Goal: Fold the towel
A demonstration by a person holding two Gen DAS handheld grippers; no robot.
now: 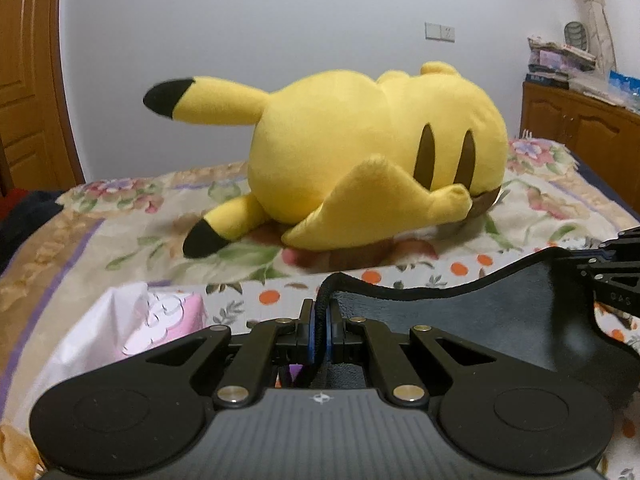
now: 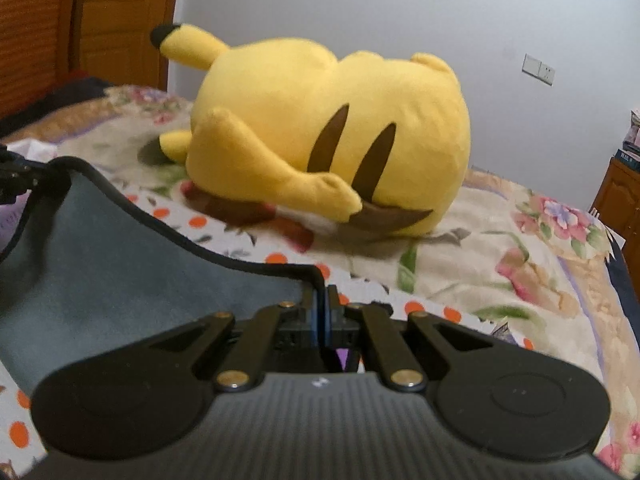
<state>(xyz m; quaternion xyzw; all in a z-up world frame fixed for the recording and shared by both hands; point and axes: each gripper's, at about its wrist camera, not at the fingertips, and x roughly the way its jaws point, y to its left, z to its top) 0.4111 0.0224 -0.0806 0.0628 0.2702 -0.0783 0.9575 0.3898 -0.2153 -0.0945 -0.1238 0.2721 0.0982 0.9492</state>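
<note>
A dark grey towel (image 1: 500, 320) with a black hem hangs stretched between my two grippers above the bed. My left gripper (image 1: 320, 320) is shut on the towel's left corner, the hem pinched between its blue pads. The right gripper shows at the right edge of the left wrist view (image 1: 612, 276), holding the other end. In the right wrist view my right gripper (image 2: 322, 312) is shut on the towel's right corner, and the towel (image 2: 120, 264) sags to the left toward the left gripper (image 2: 16, 178).
A big yellow plush toy (image 1: 360, 156) lies on the flowered bedspread (image 1: 560, 216) just beyond the towel. A pink-and-white plastic pack (image 1: 160, 320) lies at the left. A wooden headboard (image 1: 32, 80) stands left, a wooden cabinet (image 1: 580, 128) with clutter right.
</note>
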